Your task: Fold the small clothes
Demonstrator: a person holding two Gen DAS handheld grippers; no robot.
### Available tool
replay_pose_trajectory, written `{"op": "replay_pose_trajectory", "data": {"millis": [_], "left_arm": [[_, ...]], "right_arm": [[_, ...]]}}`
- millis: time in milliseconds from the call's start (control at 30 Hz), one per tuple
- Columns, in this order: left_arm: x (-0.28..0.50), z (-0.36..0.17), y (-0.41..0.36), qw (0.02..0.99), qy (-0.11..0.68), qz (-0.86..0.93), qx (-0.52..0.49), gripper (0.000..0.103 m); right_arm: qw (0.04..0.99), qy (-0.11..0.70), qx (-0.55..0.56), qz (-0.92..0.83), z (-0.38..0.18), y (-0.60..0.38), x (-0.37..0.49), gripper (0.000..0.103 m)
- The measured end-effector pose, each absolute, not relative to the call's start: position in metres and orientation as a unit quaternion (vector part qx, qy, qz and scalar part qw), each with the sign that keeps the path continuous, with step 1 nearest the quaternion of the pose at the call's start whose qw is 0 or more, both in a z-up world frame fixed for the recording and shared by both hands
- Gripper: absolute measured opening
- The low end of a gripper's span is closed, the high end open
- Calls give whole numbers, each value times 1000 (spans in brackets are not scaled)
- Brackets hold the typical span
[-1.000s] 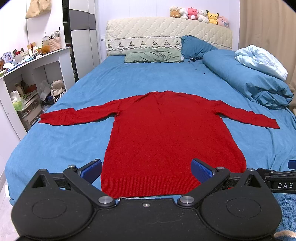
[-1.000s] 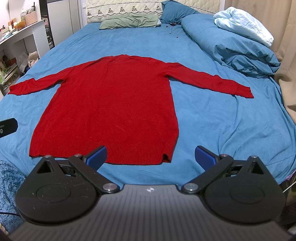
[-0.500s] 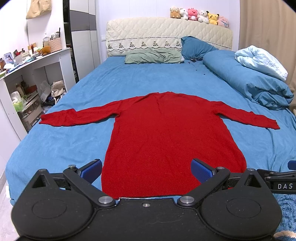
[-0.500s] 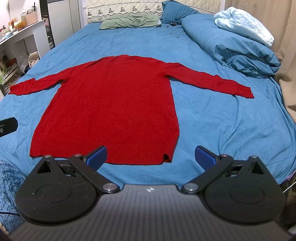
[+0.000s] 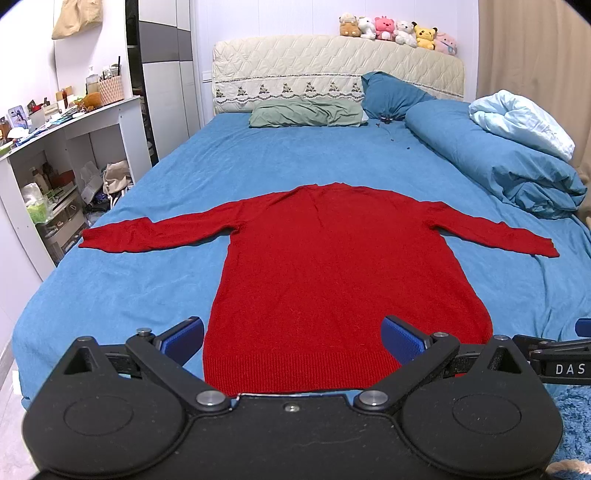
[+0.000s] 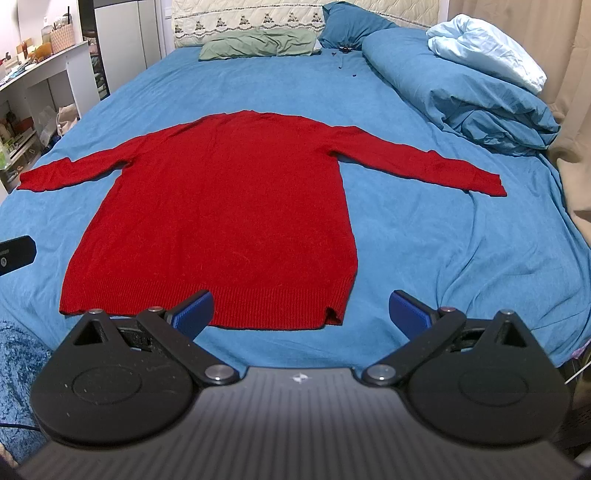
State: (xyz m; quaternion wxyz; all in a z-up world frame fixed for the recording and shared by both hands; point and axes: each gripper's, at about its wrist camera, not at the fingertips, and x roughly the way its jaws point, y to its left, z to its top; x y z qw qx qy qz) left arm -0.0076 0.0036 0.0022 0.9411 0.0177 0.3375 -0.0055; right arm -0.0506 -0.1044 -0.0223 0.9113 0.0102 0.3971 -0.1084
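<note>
so there's a red sweater [image 5: 332,266] laid out flat on the blue bed sheet [image 5: 221,173], front of the bed, hem toward the cameras and neck pointing at the headboard [image 5: 332,62]. both sleeves are spread straight out to the sides, one reaching toward the desk side, the other toward the rolled-up blue duvet [image 5: 498,162]. nothing's folded yet, it's fully open.

left gripper [image 5: 293,338] sits low at the foot of the bed right at the hem, fingers spread wide apart with the blue pads [image 5: 184,338] either side of the hem area, holding nothing. can't really tell if it's touching the fabric or just above it.

right gripper [image 6: 301,312] is also wide apart and empty, lined up near the sweater's right bottom corner [image 6: 332,314], one pad over the ribbed hem and the other over bare sheet.

background stuff: green pillow [image 5: 306,114] and a blue pillow [image 5: 391,94] up by the headboard, a row of plush toys [image 5: 399,31] on top of it, a light blue blanket [image 5: 524,122] on the duvet, and a cluttered white desk [image 5: 74,125] off to the left.
</note>
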Motion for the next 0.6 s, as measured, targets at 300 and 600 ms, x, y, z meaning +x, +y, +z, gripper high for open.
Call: {"op": "replay_pose_trajectory", "data": {"millis": [300, 600], "left_arm": [[-8, 3, 4, 941, 338, -6, 18, 103], [10, 14, 1, 944, 330, -2, 9, 103]], "right_arm": [[911, 397, 11, -108, -22, -105, -51, 103], [914, 390, 30, -108, -20, -115, -41, 103]]}}
